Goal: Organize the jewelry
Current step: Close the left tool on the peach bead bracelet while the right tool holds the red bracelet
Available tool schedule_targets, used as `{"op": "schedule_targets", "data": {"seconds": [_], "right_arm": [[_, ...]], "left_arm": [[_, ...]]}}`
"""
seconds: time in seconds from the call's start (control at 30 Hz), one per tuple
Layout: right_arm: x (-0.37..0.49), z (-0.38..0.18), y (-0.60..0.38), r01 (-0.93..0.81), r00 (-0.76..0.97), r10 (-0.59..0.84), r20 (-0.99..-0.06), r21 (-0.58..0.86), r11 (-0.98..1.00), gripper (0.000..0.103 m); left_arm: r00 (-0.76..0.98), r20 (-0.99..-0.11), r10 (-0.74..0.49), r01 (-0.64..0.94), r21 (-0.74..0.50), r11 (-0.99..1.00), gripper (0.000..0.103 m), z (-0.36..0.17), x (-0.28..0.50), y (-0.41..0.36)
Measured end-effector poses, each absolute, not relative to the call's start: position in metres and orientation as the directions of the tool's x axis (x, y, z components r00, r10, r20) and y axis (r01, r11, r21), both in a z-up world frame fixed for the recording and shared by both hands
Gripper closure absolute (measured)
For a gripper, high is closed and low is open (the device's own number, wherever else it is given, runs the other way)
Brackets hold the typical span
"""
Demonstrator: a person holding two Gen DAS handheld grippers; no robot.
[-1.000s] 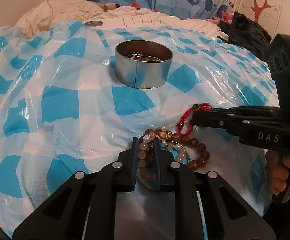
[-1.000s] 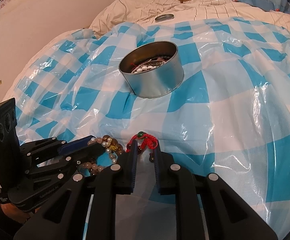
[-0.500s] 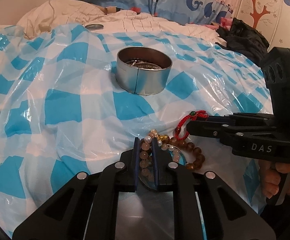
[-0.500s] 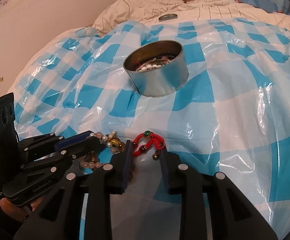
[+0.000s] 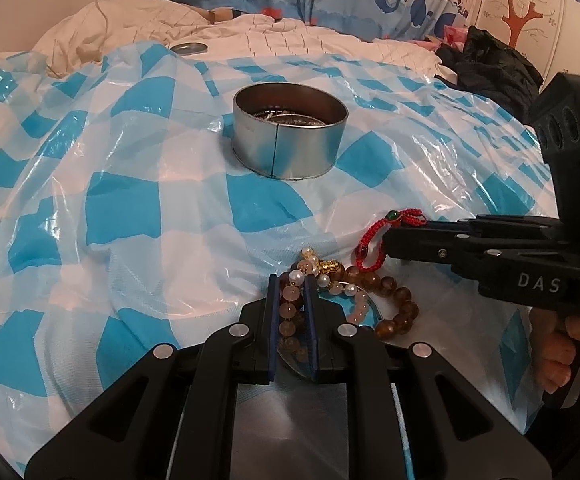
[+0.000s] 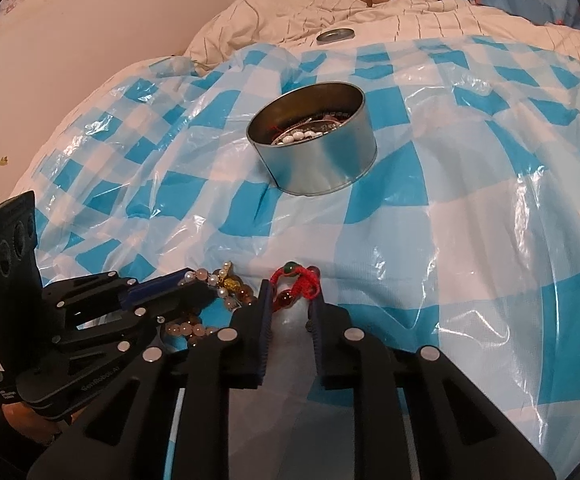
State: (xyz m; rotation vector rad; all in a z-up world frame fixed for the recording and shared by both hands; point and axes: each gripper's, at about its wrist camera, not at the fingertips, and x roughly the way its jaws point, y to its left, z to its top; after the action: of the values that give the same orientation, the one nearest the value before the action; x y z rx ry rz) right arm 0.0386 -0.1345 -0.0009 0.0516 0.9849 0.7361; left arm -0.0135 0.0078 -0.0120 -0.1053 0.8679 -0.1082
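On the checked plastic sheet (image 5: 130, 200), the left gripper (image 5: 291, 280) was closed on a pale bead bracelet (image 5: 290, 300) in the near-edge pile. The right gripper (image 6: 291, 296), partly open, held the red cord bracelet (image 6: 295, 280). Both were mid-pickup; next, probably carry them to the round tin (image 6: 321, 160) at centre.

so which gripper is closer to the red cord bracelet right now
Right. The right gripper has the red cord bracelet between its fingertips, lifted off the blue checked sheet. The left gripper is beside it, closed on the pale bead bracelet in the pile.
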Motion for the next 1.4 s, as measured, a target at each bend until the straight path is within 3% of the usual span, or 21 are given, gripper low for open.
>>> {"op": "schedule_targets", "data": {"seconds": [1.03, 1.1, 1.27, 1.33, 1.37, 1.4], "right_arm": [[0.0383, -0.0057, -0.1318, -0.554, 0.324, 0.582, -0.746, 0.349, 0.756, 0.083], [0.0366, -0.0023, -0.1316, -0.563, 0.335, 0.588, -0.736, 0.344, 0.751, 0.088], [0.0347, 0.0005, -0.1286, -0.572, 0.343, 0.587, -0.733, 0.333, 0.749, 0.089], [0.0361, -0.0027, -0.1265, -0.57, 0.326, 0.58, -0.746, 0.335, 0.75, 0.085], [0.0372, -0.0061, -0.1256, -0.563, 0.314, 0.576, -0.755, 0.34, 0.753, 0.072], [0.0372, -0.0071, -0.1262, -0.558, 0.31, 0.584, -0.75, 0.354, 0.751, 0.066]], "left_arm": [[0.638, -0.759, -0.129, 0.052, -0.125, 0.991, 0.09, -0.0134, -0.0123, 0.0085], [0.639, -0.758, -0.132, 0.053, -0.127, 0.99, 0.09, -0.0133, -0.0124, 0.0085], [0.647, -0.75, -0.14, 0.067, -0.127, 0.99, 0.091, -0.0128, -0.0126, 0.0086], [0.645, -0.752, -0.137, 0.071, -0.119, 0.99, 0.091, -0.0131, -0.0123, 0.007], [0.643, -0.754, -0.135, 0.07, -0.118, 0.991, 0.091, -0.0133, -0.012, 0.0067], [0.64, -0.756, -0.134, 0.067, -0.119, 0.991, 0.091, -0.0139, -0.0114, 0.0072]]}}
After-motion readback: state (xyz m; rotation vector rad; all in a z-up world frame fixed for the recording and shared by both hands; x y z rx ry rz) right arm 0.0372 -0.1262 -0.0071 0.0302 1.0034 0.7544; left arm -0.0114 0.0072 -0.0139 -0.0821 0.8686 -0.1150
